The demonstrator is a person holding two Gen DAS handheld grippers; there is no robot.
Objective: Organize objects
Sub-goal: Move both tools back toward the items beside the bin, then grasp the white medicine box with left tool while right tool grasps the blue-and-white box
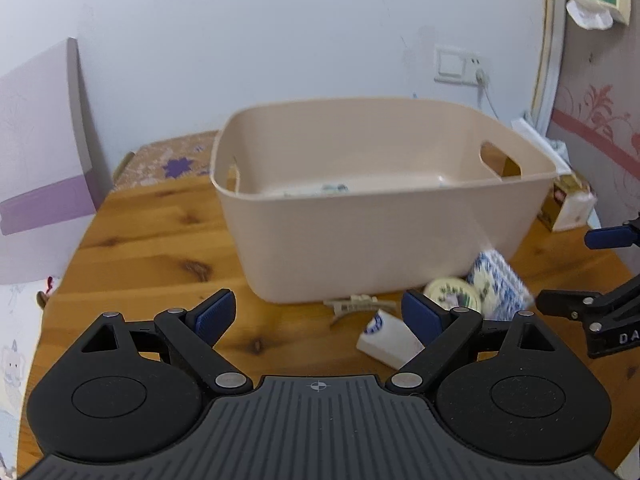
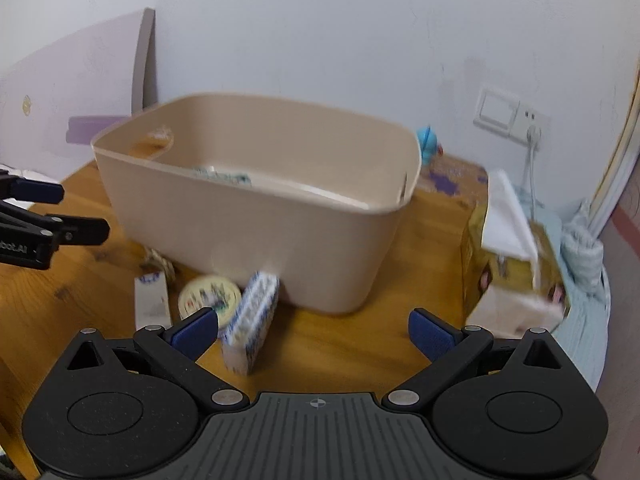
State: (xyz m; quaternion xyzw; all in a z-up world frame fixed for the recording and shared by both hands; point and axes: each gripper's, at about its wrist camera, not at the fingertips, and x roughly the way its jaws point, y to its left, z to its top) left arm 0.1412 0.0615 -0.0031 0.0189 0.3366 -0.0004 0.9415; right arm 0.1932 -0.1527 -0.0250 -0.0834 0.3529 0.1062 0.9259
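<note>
Two claws, left [image 1: 318, 318] and right [image 2: 314, 330], hang released and empty over a wooden tabletop [image 1: 160, 232], angled down toward loose items at the 6 o'clock foot of a beige bin [image 1: 380, 200]. Four wait outside it: one tin [image 1: 452, 294], one blue-patterned pack [image 2: 252, 320], one white box [image 1: 390, 340] and one hair clip [image 1: 354, 304]; something lies blurred inside. Best, by my judgement, that each claw straddle one item squarely before closing, the right on the pack at its 11 o'clock.
</note>
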